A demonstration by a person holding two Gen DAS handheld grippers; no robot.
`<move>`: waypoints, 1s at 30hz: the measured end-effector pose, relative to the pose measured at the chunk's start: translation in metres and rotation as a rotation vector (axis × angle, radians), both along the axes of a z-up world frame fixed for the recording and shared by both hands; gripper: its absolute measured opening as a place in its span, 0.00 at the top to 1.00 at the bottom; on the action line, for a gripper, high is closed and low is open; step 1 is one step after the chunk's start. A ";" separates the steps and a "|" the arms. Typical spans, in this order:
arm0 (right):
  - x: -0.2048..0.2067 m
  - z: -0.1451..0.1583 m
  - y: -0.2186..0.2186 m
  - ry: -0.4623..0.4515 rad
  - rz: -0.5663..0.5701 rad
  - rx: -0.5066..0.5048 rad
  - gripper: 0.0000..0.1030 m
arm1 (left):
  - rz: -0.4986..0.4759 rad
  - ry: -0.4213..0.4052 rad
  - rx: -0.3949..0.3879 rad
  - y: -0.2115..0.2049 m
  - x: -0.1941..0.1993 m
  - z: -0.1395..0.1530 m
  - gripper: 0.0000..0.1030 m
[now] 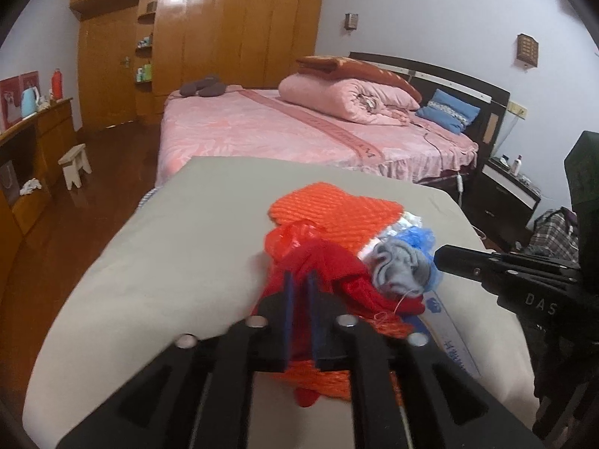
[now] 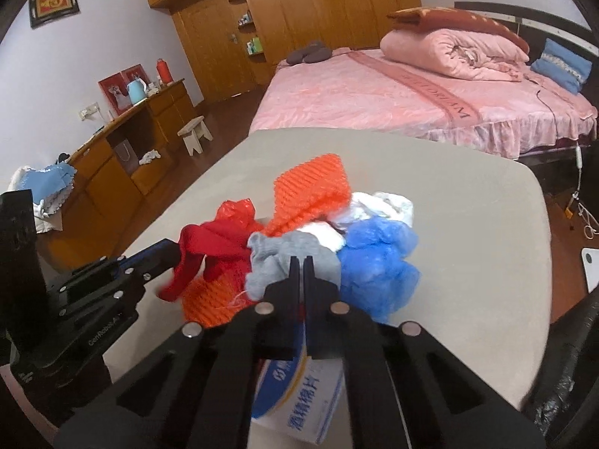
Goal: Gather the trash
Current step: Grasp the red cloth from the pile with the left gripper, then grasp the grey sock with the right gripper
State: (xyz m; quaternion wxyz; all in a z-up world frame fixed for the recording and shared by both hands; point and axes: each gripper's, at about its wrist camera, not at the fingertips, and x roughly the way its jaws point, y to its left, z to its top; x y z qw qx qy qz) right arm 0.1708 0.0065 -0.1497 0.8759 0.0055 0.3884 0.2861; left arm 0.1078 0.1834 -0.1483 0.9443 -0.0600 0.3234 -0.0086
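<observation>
- Trash sits heaped in one pile near the middle of the table [image 2: 468,224] — red cloth [image 2: 209,247], orange netting [image 2: 310,191], gray rag [image 2: 284,258], blue plastic bag [image 2: 378,262] and some white scraps all touching.
- My left tool [image 1: 299,288] is clamped on the red cloth; I judge that I hold it from that side so the heap stays bunched instead of spreading.
- My right tool [image 2: 301,265] has its jaws nearly together at the gray rag — it looks pinched, but I cannot tell for sure.
- A white box with blue print [image 2: 295,400] lies under my right tool, at the near edge of the pile.
- The pile's long axis runs across the table from red end to blue end, with the orange netting pointing away toward the bed [image 2: 374,101].
</observation>
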 end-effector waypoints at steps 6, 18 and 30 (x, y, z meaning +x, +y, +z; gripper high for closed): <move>0.007 -0.006 -0.008 0.029 -0.044 0.011 0.65 | 0.020 0.001 0.008 -0.002 0.003 -0.002 0.73; 0.028 -0.023 0.026 0.076 -0.005 -0.010 0.38 | 0.095 -0.006 0.026 0.029 -0.002 0.002 0.70; 0.018 -0.014 -0.001 0.059 -0.031 0.022 0.68 | 0.038 -0.015 -0.015 0.015 0.000 0.004 0.49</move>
